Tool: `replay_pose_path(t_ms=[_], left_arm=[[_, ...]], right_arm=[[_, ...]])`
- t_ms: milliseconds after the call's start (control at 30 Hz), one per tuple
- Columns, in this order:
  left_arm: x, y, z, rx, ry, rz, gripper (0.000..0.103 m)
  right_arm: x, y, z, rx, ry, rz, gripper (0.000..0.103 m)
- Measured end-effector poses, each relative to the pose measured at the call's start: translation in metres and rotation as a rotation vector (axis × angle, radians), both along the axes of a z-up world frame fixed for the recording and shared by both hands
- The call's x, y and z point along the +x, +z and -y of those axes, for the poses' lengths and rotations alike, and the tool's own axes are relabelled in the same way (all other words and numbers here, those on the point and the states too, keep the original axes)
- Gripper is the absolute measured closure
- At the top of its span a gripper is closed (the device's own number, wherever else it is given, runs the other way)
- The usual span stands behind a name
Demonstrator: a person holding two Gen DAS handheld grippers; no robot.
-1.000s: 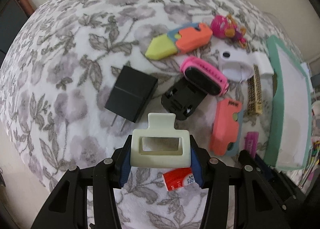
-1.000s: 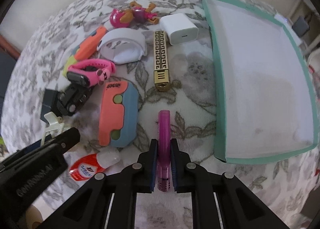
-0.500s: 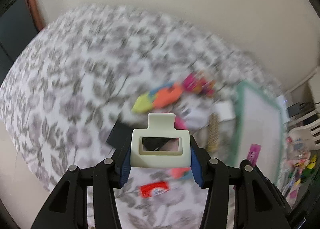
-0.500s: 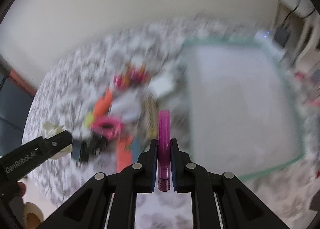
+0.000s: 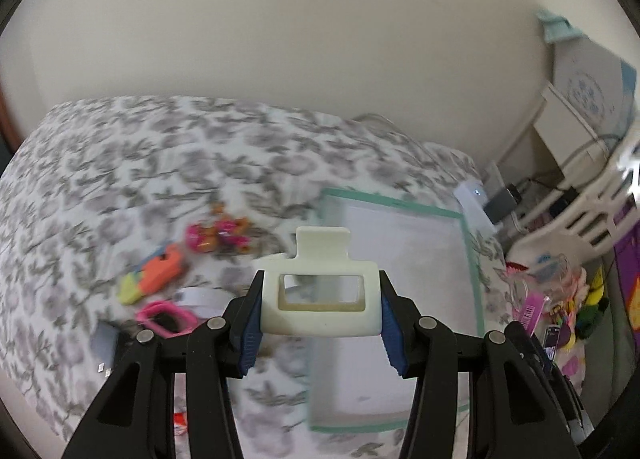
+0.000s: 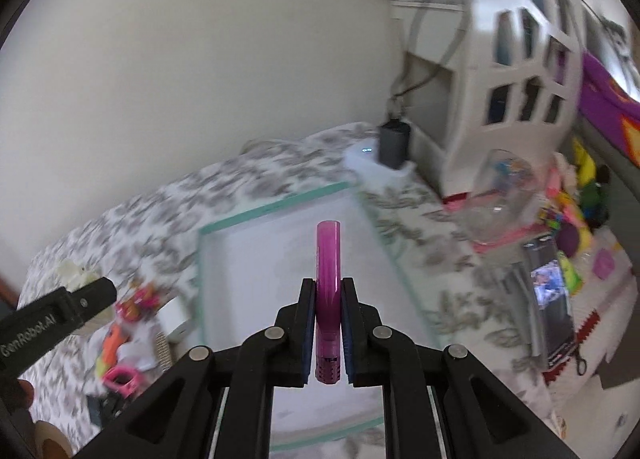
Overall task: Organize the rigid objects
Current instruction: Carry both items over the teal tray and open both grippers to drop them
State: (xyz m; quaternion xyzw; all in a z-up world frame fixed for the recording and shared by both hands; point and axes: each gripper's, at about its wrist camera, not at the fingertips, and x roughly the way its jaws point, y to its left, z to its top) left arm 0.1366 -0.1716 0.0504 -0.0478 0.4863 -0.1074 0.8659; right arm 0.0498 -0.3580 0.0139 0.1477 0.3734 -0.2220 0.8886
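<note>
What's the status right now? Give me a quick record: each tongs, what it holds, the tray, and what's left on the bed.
left tongs: shut on cream hair claw clip, held above the bed
right tongs: shut on magenta tube, pointing over the tray
tray: teal-rimmed, white inside, nothing visible in it
left on bedspread: orange-yellow toy, pink watch, pink figure; others too blurred to name

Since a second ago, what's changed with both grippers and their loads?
Both grippers have lifted off the bedspread toward the green-rimmed tray. The left gripper still clamps the cream clip; the right gripper still pinches the magenta stick. No jaws opened; the remaining items lie where they were.
</note>
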Motion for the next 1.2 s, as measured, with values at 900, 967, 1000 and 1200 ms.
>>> replay_pose_path(t_ms=[900,967,1000,1200], left_arm=[[0.006,-0.088,0.053,-0.015,-0.086,-0.190,0.049],[0.005,-0.087,0.051,-0.023,-0.083,-0.193,0.044],[0.005,-0.086,0.050,-0.027,-0.082,-0.194,0.043],[0.004,-0.073,0.039,-0.021,-0.058,-0.183,0.036]], right_arm=[[0.014,-0.081,0.029,0.088,-0.046,-0.259,0.090],[0.014,-0.078,0.027,0.076,-0.044,-0.258,0.090],[0.013,-0.077,0.026,0.070,-0.043,-0.255,0.090],[0.011,-0.063,0.020,0.034,-0.037,-0.233,0.088]])
